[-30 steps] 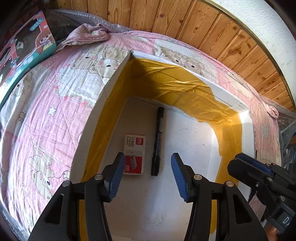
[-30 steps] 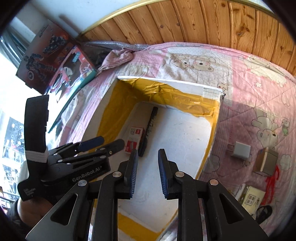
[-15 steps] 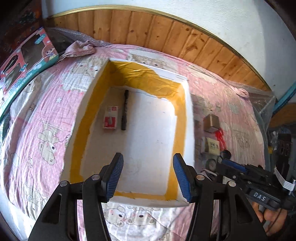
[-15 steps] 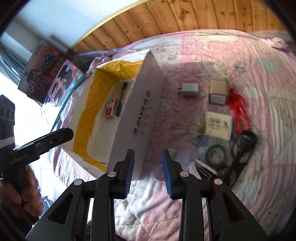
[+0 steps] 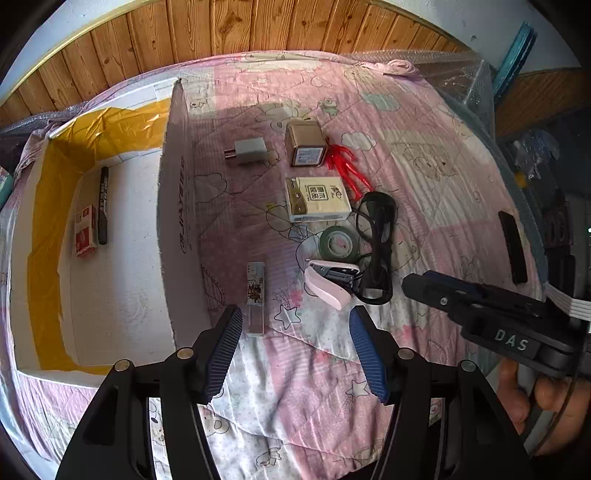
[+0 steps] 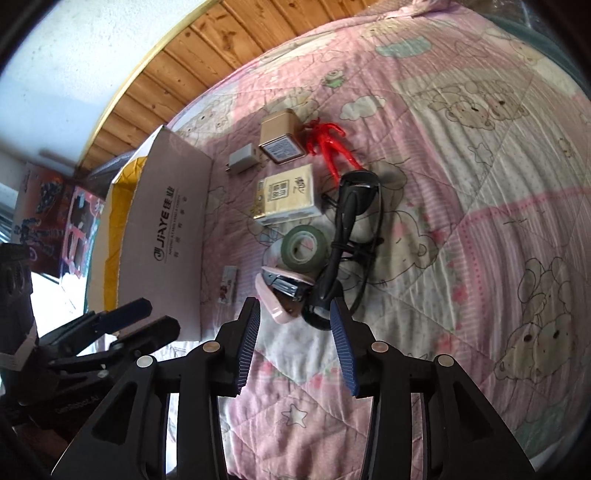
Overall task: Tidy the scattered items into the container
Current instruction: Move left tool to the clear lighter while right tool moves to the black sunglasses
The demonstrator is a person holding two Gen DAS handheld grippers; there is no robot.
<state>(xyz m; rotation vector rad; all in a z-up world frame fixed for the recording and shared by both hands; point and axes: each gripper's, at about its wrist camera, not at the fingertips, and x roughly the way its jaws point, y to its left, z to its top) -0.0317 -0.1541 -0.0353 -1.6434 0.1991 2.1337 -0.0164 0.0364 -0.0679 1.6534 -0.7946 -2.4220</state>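
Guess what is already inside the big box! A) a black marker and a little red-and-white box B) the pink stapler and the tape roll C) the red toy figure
A: the black marker and little red-and-white box lie on the big box floor.

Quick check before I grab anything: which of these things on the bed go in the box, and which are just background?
For the job:
box
charger
gold tin
red figure
tissue pack
tape roll
black cable
stapler
lighter

Already in: marker, staple box.

Background:
quilt
wood panelling
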